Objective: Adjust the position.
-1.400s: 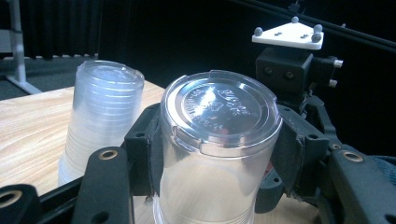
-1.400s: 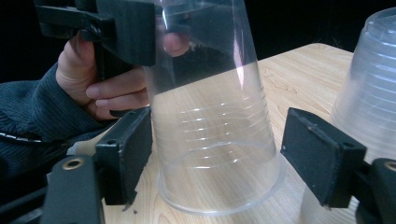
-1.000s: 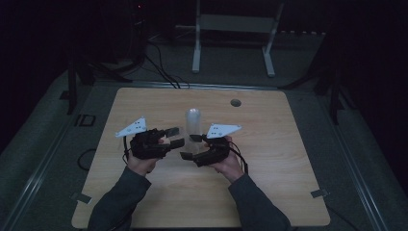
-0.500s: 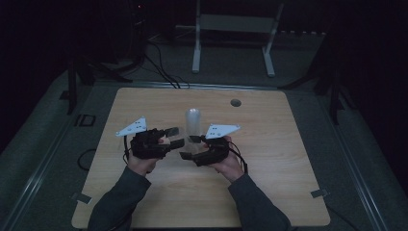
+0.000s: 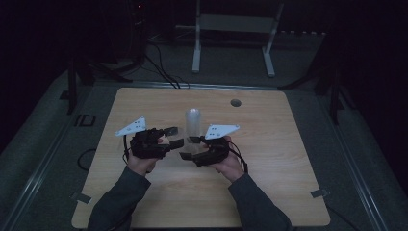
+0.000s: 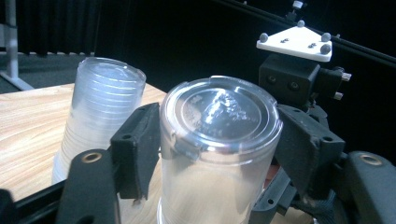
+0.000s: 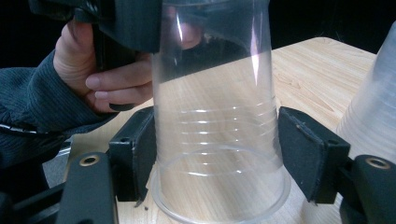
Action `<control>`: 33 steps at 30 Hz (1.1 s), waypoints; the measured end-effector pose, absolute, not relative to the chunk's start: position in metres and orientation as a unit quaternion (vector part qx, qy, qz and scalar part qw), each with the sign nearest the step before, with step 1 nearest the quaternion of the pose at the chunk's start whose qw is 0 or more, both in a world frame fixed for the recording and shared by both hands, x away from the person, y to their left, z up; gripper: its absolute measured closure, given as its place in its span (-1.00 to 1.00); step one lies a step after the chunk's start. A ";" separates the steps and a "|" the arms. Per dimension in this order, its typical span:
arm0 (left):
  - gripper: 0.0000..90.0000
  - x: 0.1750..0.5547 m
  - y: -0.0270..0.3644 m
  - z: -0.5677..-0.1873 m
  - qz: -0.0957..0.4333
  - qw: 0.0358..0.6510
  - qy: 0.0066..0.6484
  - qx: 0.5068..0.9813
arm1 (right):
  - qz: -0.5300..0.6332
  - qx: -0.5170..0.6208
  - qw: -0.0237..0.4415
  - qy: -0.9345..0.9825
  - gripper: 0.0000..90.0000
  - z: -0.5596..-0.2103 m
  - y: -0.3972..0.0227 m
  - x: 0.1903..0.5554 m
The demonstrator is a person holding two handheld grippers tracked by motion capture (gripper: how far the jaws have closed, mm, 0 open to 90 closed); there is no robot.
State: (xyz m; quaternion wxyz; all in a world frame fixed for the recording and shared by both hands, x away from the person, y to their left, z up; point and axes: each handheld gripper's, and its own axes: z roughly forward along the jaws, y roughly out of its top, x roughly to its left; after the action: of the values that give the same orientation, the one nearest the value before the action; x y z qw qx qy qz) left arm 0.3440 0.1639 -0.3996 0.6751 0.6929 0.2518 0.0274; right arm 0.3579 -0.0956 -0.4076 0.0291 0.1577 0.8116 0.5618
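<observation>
Now: clear cup (image 7: 215, 126) upside down on tabletop (image 5: 288, 159), just beside cup stack (image 6: 100, 107) | right gripper (image 7: 215, 154) fingers closing in around cup, whether pressing cannot tell; left gripper (image 6: 217, 149) fingers opening around its top | high view: wooden tabletop amid dark room, stack mid-tabletop, bare wood toward edges | left gripper view: cup's embossed base.

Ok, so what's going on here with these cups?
A person holds tongs in each hand at a table. One clear cup stands upside down between both, beside a stack of cups. The left tongs have just been opening around its top; the right tongs have just been closing near its rim, pads against it.
</observation>
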 end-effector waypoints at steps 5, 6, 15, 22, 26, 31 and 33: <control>-0.34 0.344 0.166 -0.399 0.031 0.676 0.255 0.691 | 0.557 0.158 0.032 0.815 -0.28 -0.406 -0.097 0.358; -0.35 0.344 0.166 -0.399 0.031 0.676 0.255 0.691 | 0.556 0.157 0.033 0.816 -0.28 -0.406 -0.097 0.358; -0.36 0.344 0.168 -0.398 0.040 0.671 0.256 0.695 | 0.528 0.156 0.054 0.833 -0.27 -0.403 -0.100 0.359; -0.36 0.343 0.170 -0.397 0.047 0.666 0.256 0.699 | 0.507 0.156 0.070 0.845 -0.26 -0.400 -0.103 0.359; -0.36 0.343 0.169 -0.397 0.050 0.661 0.254 0.704 | 0.497 0.154 0.075 0.851 -0.27 -0.400 -0.104 0.360; -0.35 0.343 0.168 -0.397 0.055 0.656 0.253 0.709 | 0.485 0.150 0.077 0.858 -0.26 -0.398 -0.106 0.361; -0.35 0.343 0.169 -0.396 0.057 0.654 0.253 0.711 | 0.476 0.145 0.080 0.864 -0.26 -0.398 -0.106 0.361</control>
State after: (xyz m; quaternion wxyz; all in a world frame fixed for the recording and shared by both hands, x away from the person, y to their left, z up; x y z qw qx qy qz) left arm 0.3426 0.1687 -0.3965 0.6539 0.7108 0.2528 0.0567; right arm 0.3610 -0.1061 -0.3978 0.0801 0.1454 0.8635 0.4762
